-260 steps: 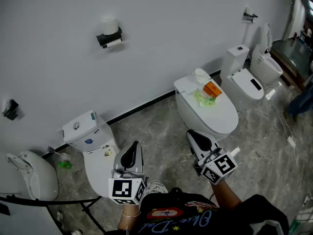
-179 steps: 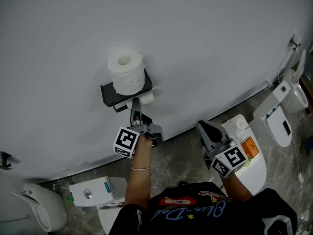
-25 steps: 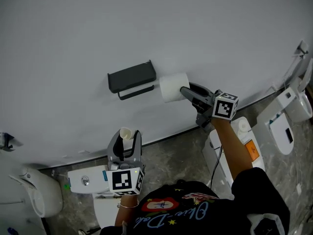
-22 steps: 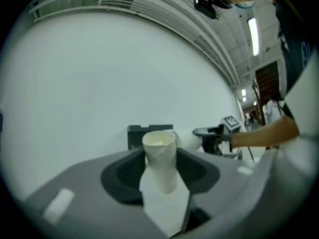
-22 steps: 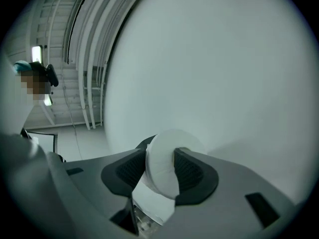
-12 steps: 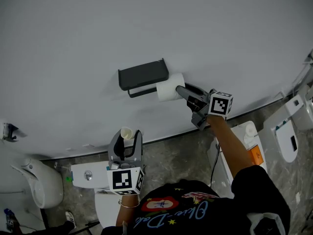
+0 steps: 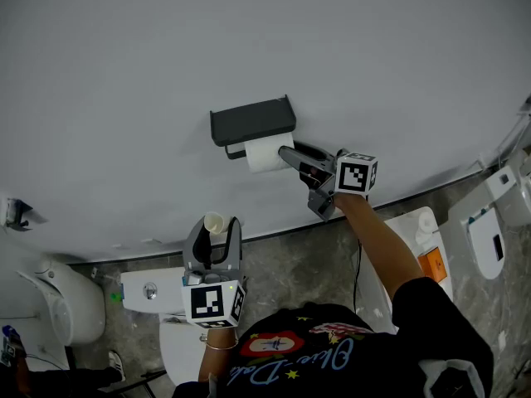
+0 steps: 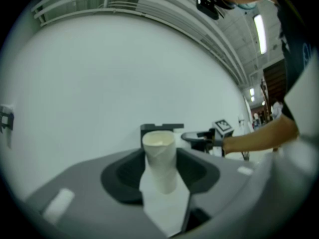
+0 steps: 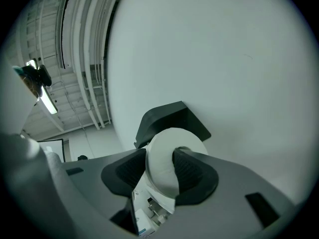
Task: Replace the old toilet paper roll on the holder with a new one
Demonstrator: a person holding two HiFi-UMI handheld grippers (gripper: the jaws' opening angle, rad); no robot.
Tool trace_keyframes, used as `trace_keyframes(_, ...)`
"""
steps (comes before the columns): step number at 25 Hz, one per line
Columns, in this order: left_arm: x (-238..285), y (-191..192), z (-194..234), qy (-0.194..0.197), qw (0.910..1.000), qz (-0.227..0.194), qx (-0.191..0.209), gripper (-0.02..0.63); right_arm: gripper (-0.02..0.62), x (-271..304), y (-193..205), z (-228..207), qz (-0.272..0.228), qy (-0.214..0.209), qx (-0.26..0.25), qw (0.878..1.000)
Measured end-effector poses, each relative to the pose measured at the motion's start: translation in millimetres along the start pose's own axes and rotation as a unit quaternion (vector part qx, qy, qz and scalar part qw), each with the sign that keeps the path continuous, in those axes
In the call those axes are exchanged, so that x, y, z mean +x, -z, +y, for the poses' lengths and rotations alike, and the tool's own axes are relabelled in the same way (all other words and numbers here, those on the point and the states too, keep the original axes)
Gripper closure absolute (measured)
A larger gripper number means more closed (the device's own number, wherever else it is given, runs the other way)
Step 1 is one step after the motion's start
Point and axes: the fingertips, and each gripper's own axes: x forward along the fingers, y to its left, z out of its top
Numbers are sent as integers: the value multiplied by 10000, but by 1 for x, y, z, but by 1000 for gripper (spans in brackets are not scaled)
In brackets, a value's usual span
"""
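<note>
The black wall holder [image 7: 251,121] has a shelf on top and a bar below. A new white roll [image 7: 265,153] sits under the shelf, apparently slid over the bar's free end. My right gripper [image 7: 284,151] is shut on the roll's wall, reaching in from the right. The right gripper view shows the new roll [image 9: 167,166] pinched between the jaws, with the holder [image 9: 169,119] just behind. My left gripper [image 7: 213,229] hangs lower, away from the wall, shut on the old roll, a thin paper-wrapped core [image 7: 214,223]. That old core [image 8: 159,159] stands upright in the left gripper view.
A white cistern [image 7: 149,289] and toilet stand below my left gripper. Another toilet [image 7: 412,251] with an orange pack [image 7: 431,264] on its lid is under my right arm. More toilets stand at the far left [image 7: 50,305] and far right [image 7: 498,214].
My right gripper carried the new roll leftward from beside the holder to under its shelf, over the bar. The left gripper with the old core has barely shifted.
</note>
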Motion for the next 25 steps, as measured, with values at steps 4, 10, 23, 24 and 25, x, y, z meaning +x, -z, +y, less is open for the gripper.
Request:
trace_keyframes(4, -12, 3, 17, -10, 10000, 18, -80, 416, 410, 18, 9, 18, 192, 36, -159, 9997)
trace_keyframes(10, -33, 9, 42, -36, 9999, -10, -129, 416, 411, 58, 36, 37, 350, 38, -205, 9992)
trace_keyframes(23, -44, 13, 40, 28, 9999, 64, -131, 416, 408, 30, 34, 48, 353, 339, -1278, 9906)
trace_keyframes(24, -44, 15, 38, 68, 9999, 88, -117, 416, 408, 23, 34, 52, 271, 410, -1384, 9892)
trace_keyframes(25, -43, 16, 35, 106, 9998, 114, -101, 416, 408, 15, 36, 55, 237, 514, -1524, 9867)
